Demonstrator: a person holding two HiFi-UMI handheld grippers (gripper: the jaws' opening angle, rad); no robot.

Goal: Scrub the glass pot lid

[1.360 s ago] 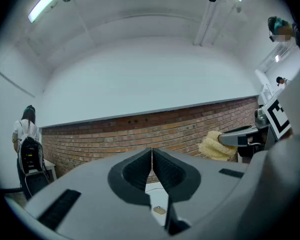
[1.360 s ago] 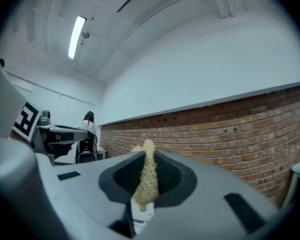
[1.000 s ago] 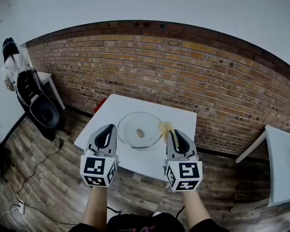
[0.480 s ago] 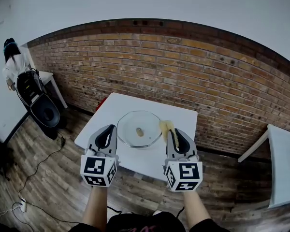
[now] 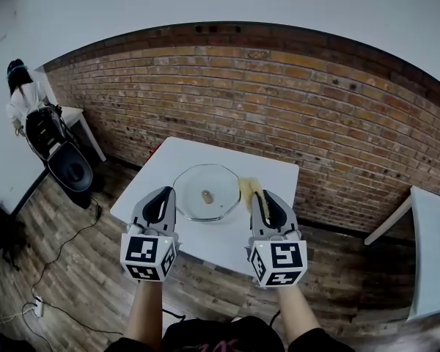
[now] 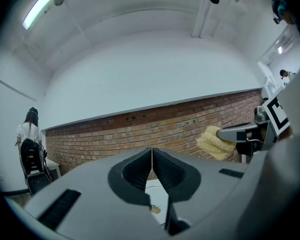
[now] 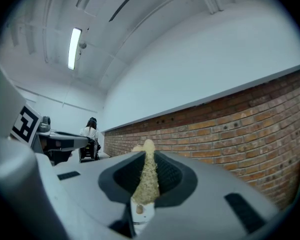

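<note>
One brick wall [image 5: 279,101] stands behind the desk [image 5: 220,242]. The lid [image 5: 194,191] lies between the closed left claw [image 5: 163,194] and the right claw [image 5: 256,196], which pinches a sponge [image 5: 247,188].

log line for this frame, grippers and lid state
left gripper: shut, empty | right gripper: shut on sponge | glass pot lid: flat on table, not touched | scrubbing: not started

Brick wall [image 5: 279,101], wood floor [image 5: 66,270], white table [image 5: 227,233], perhaps laminate
</note>
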